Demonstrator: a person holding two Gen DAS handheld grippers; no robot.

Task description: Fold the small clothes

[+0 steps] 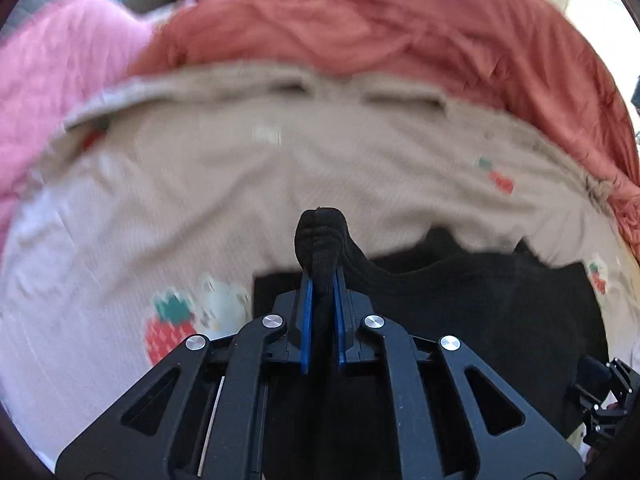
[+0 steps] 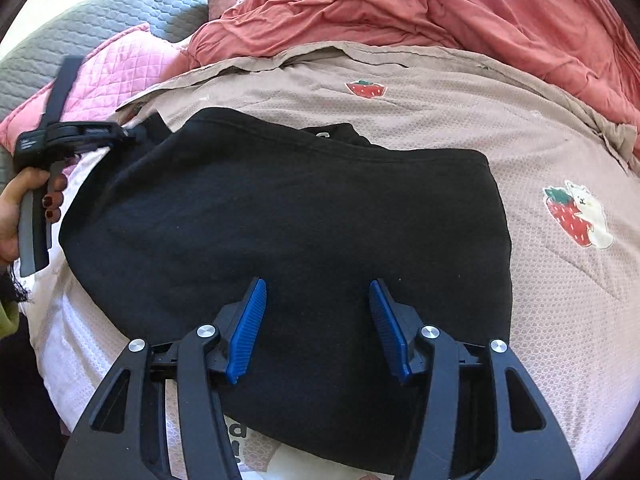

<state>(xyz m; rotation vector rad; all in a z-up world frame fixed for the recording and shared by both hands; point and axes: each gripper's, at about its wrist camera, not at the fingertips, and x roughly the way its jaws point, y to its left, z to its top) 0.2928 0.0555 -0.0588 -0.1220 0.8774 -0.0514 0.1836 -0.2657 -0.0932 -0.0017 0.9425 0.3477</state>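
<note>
A black garment (image 2: 300, 208) lies spread on a beige blanket with strawberry prints (image 2: 460, 120). In the right wrist view my right gripper (image 2: 318, 286) hovers over the garment's near part, jaws open, nothing pinched between the blue pads (image 2: 252, 320). My left gripper (image 1: 320, 276) is shut on a bunched fold of the black garment (image 1: 480, 300), which sticks out past the fingertips. The right wrist view shows that left gripper (image 2: 128, 134) at the garment's far left corner, held by a person's hand (image 2: 24, 200).
A rumpled red-orange quilt (image 2: 460, 4) is heaped along the far side of the blanket. A pink quilted pillow (image 2: 120, 64) and a grey quilted cover (image 2: 80, 24) lie at the far left. The left wrist view is blurred.
</note>
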